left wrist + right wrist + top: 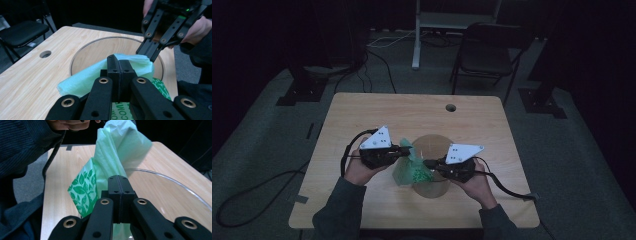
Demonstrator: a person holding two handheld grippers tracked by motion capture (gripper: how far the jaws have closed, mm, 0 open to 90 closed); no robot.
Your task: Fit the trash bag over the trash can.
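In the left gripper view, the left tool (119,65) has its jaws pressed flat together on the pale green plastic bag (87,78), which spreads out ahead of them; printed green lettering on the bag shows just below. Beyond it the right tool (149,55) comes down from the upper right, its tips pinched shut on the far edge of the same bag. This view also shows the clear round bowl (75,60) lying behind the bag, and a round hole (45,54) in the tabletop (25,75) off to the left.

The right gripper view gives what that one cannot — the bag's leaf print, dark green on the lower panel, and the bag rising in a twisted column from the closed jaws toward the other hand (71,123) at the top edge. The bowl's rim curves away on the right.

From the high view, both tools meet over the near edge of the bowl — the bag stretched between them, above the tabletop's middle. Past the tabletop stands a dark folding chair (487,55).
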